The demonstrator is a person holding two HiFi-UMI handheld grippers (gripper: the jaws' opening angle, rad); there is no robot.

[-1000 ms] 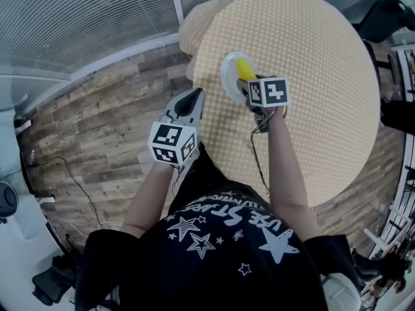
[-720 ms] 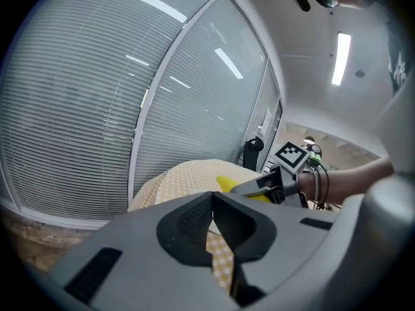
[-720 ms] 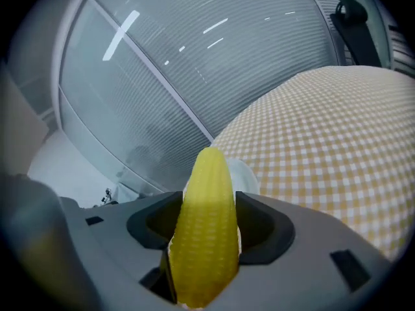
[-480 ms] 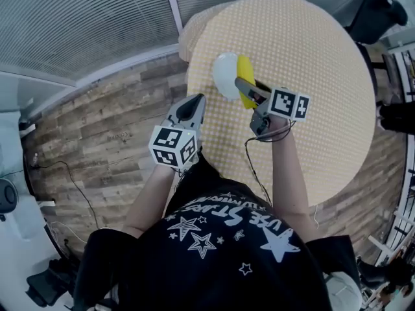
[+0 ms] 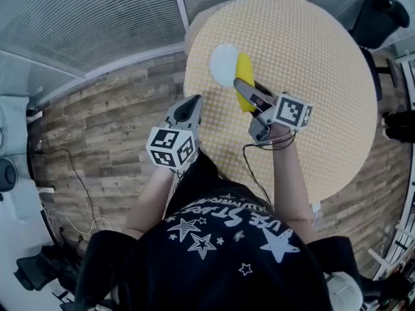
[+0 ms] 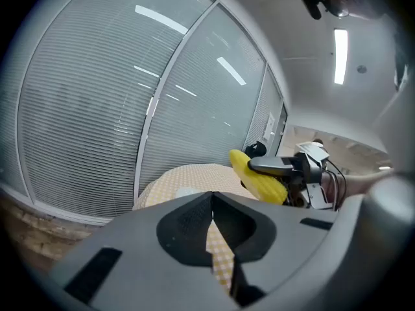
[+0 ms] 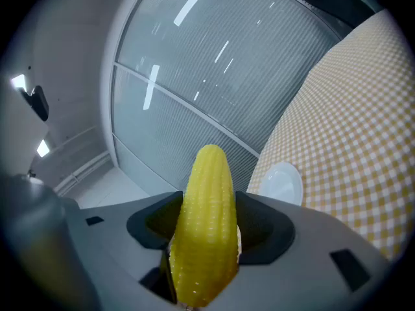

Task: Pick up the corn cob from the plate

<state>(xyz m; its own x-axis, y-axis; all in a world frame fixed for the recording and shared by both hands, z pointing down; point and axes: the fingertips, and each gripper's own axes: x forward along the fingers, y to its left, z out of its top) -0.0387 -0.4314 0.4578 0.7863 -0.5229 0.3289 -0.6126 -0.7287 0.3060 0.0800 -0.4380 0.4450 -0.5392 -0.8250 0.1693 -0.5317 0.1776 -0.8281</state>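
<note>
Our right gripper (image 5: 240, 85) is clamped on the corn cob (image 5: 244, 91), one jaw on each side of its lower half. In the right gripper view the cob (image 7: 209, 199) stands up between the jaws of that gripper (image 7: 202, 267), its pointed end away from the camera. The left gripper view shows the cob (image 6: 258, 175) held in the air above the tabletop (image 6: 188, 173) by the right gripper (image 6: 280, 167), tilted with its tip up and to the left.

Our left gripper (image 5: 192, 102) hangs near the tabletop's edge, over the floor. Its jaws are closed together (image 6: 212, 203), with only a thin slit below the tips where the checked cloth shows through.

The white plate (image 5: 222, 63) sits on the tabletop (image 5: 311, 76) near its rim, just beyond the cob. From the head view the cob overlaps the plate's right edge, and we cannot tell from there how high it is. From the right gripper view the plate (image 7: 283, 183) lies on the yellow checked cloth (image 7: 363, 128), to the right of the cob and apart from it.

Around the round tabletop we see a wooden plank floor (image 5: 110, 122) and a wall of blinds (image 5: 97, 18).
</note>
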